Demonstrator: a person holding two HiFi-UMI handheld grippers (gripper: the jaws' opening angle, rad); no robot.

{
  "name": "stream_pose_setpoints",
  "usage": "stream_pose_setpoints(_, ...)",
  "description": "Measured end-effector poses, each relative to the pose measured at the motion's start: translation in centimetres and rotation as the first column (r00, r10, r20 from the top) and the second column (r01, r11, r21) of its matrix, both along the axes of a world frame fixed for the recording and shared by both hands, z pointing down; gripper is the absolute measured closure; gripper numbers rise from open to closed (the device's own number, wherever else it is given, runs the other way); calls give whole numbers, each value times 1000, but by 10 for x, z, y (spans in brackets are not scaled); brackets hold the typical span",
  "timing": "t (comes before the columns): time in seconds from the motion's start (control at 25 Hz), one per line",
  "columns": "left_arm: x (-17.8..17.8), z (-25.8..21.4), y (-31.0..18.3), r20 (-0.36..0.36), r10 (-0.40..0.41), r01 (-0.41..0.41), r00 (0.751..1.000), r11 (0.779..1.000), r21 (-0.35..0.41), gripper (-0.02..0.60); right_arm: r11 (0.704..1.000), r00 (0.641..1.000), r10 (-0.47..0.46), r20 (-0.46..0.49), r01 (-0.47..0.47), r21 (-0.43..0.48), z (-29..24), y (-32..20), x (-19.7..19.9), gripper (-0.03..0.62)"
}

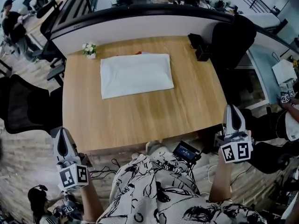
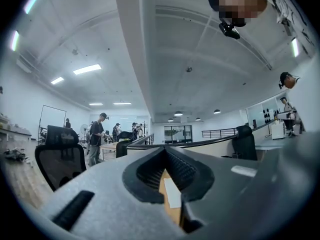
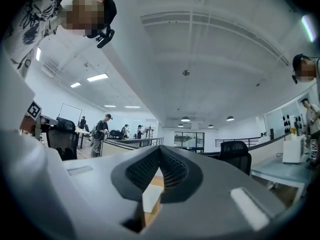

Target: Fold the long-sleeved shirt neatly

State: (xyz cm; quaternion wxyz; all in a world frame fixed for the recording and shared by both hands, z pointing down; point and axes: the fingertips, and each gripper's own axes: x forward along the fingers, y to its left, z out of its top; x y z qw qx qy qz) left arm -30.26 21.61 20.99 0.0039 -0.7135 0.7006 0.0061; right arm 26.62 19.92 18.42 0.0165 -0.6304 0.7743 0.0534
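Observation:
A white shirt (image 1: 136, 74) lies folded into a flat rectangle on the far half of the wooden table (image 1: 140, 113). My left gripper (image 1: 63, 139) is off the table's near left corner, shut and holding nothing. My right gripper (image 1: 232, 116) is off the near right edge, also shut and bare. Both point level toward the far side, well short of the shirt. In the left gripper view the jaws (image 2: 167, 166) meet, with a strip of table and white cloth seen through the gap. The right gripper view shows its closed jaws (image 3: 160, 171) the same way.
A small pot of white flowers (image 1: 89, 49) stands at the table's far left corner and a black object (image 1: 200, 48) at the far right. Black office chairs (image 1: 21, 104) flank the table. A dark device with cables (image 1: 187, 152) hangs at the person's waist. Other people stand in the background.

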Motion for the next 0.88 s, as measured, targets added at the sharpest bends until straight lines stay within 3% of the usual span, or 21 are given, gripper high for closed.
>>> stream_pose_setpoints(0.88,15,-3,-14,53,35,-35,998,999,-3,578,999,998,-50,-41,49,-17,0,-25,-28,588)
